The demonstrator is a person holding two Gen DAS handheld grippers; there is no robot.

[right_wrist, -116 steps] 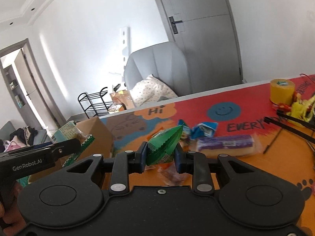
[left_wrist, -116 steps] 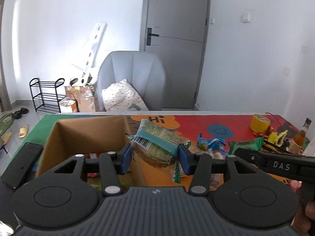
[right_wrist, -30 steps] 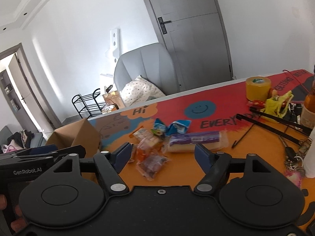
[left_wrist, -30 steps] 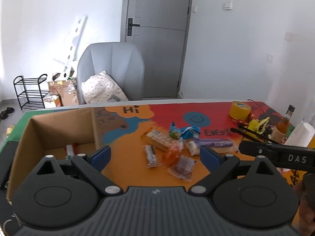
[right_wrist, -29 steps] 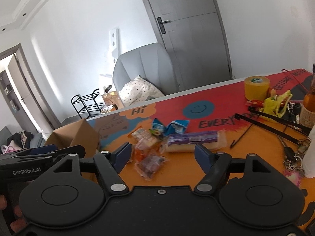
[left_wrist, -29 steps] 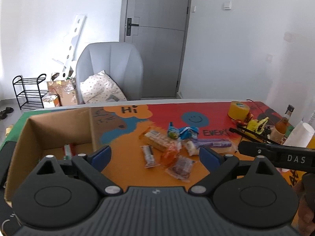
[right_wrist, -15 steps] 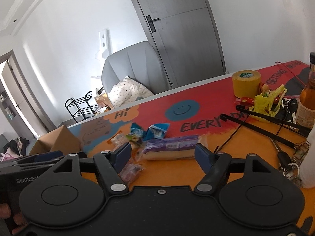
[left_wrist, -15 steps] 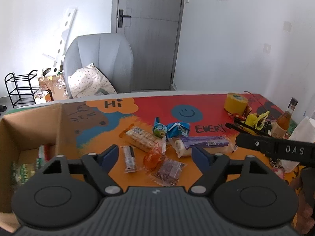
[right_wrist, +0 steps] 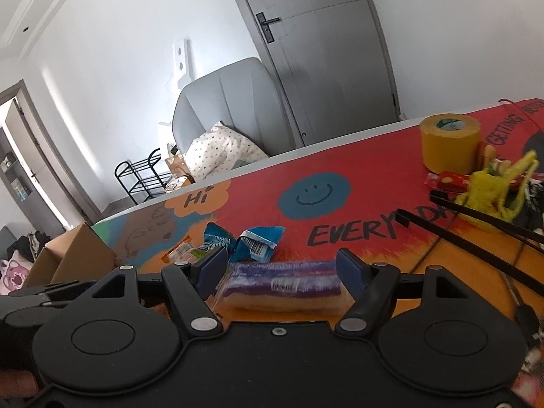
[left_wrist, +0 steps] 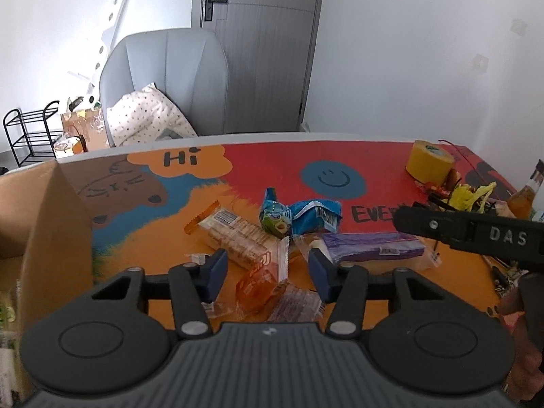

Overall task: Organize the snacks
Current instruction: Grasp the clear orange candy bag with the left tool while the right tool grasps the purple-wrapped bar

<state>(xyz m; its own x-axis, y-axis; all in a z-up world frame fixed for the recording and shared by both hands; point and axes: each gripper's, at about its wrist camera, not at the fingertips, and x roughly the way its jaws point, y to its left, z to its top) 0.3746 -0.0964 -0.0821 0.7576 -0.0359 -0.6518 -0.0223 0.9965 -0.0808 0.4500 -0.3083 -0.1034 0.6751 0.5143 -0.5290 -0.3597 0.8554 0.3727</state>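
Note:
My left gripper (left_wrist: 268, 267) is open and empty, low over a heap of snacks: a clear cracker pack (left_wrist: 243, 234), an orange packet (left_wrist: 256, 287), a dark wrapped snack (left_wrist: 295, 302). A green-blue pouch (left_wrist: 273, 219) and a blue packet (left_wrist: 314, 216) lie behind. My right gripper (right_wrist: 282, 267) is open, its jaws standing either side of a long purple pack (right_wrist: 284, 282), which also shows in the left wrist view (left_wrist: 372, 244). The cardboard box (left_wrist: 47, 217) stands at the left with snacks inside.
A yellow tape roll (right_wrist: 448, 136), yellow toy (right_wrist: 493, 187), black rods (right_wrist: 476, 238) and a bottle (left_wrist: 527, 193) crowd the table's right side. A grey chair (left_wrist: 166, 81) with a pillow stands behind the table.
Both grippers held snacks 3.9 s ago and are now empty and open. Over the last second both have moved right and down toward the snack heap; the right one now straddles the purple pack.

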